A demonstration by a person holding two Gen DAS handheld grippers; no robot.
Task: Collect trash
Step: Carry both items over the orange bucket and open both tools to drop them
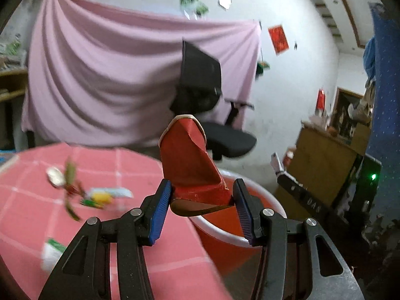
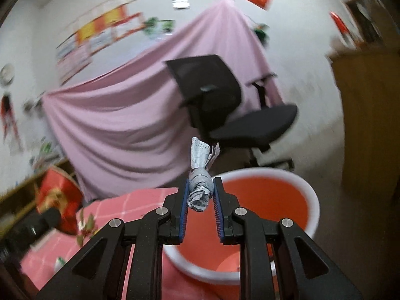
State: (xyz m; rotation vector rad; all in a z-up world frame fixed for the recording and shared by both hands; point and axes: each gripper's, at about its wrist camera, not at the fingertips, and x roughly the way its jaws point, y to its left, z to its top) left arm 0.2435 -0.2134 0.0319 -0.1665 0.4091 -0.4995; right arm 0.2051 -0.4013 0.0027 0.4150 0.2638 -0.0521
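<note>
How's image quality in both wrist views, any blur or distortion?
Left wrist: left gripper and red paper cup sharp; wrappers on the table smeared by motion; fisheye bends the walls. Right wrist: right gripper and crumpled tissue crisp; posters, cabinet streaked; orange bin soft. Lighting dim, no glare.

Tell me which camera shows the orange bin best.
The right wrist view. There the bin shows most of its white rim and orange inside, just beyond the right gripper holding a tissue wad. In the left wrist view the left gripper and its crushed red cup hide much of the bin.
</note>
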